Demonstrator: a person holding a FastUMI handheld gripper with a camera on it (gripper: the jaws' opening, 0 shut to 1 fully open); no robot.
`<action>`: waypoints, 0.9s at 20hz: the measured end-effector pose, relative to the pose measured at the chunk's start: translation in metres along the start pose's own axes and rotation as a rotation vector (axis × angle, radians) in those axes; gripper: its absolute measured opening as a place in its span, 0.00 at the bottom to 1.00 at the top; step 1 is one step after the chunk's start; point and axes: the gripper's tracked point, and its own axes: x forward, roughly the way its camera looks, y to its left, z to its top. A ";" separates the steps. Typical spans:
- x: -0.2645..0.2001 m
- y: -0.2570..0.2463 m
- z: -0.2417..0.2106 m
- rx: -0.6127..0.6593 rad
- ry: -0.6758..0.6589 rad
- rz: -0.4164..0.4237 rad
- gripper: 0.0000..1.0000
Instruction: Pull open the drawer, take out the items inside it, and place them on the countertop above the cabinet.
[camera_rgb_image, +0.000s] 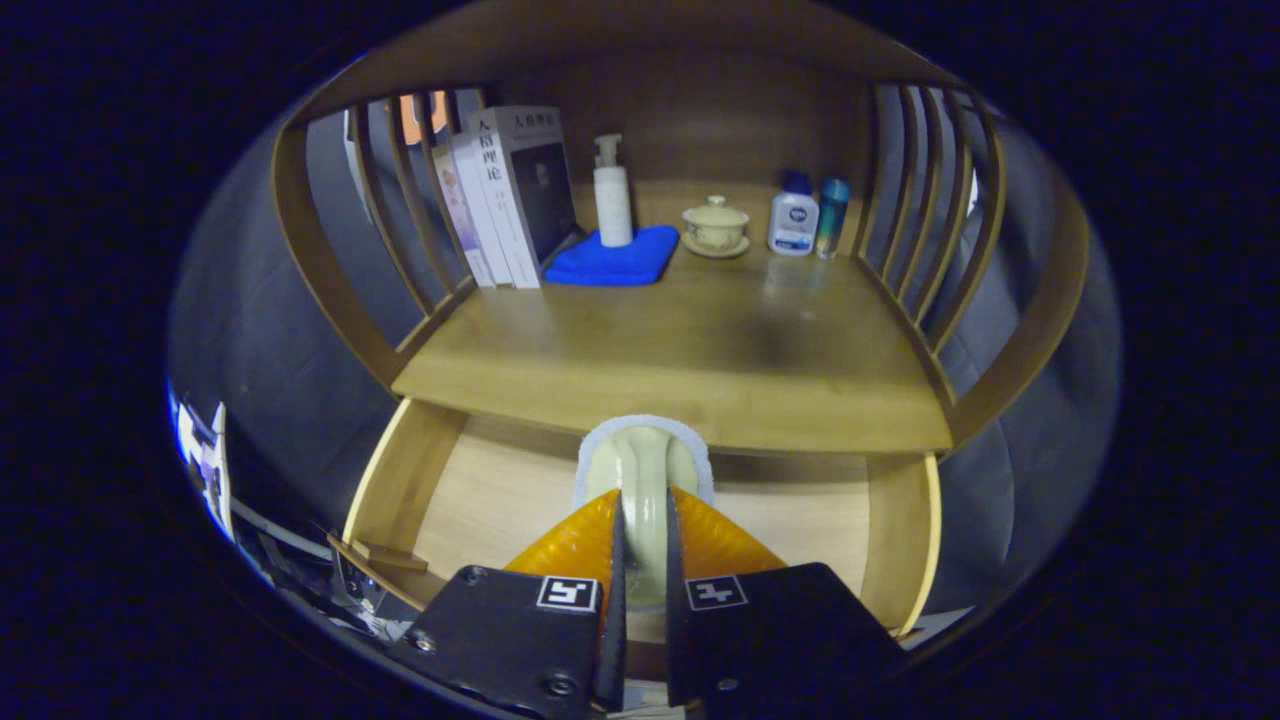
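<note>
My gripper (645, 512) is shut on a pale cream brush-like item with a white fuzzy rim (643, 462), pinched by its handle between both fingers. The item is held upright over the open wooden drawer (398, 492), just in front of the countertop's front edge. The drawer's pale floor shows on either side of the fingers; the part under the gripper is hidden. The wooden countertop (700, 365) lies just beyond and above the drawer, with bare wood across its front half.
At the back of the countertop stand leaning books (510, 190), a white pump bottle (612, 200) on a folded blue cloth (615, 262), a lidded teacup on a saucer (715, 226), a small white bottle (793, 222) and a teal bottle (832, 215). Curved slatted rails (930, 230) fence both sides.
</note>
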 end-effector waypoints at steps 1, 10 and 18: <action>-0.001 -0.002 0.007 -0.001 -0.008 -0.008 0.19; 0.041 -0.014 0.069 0.079 -0.036 -0.073 0.19; 0.091 -0.025 0.097 0.107 -0.005 -0.141 0.19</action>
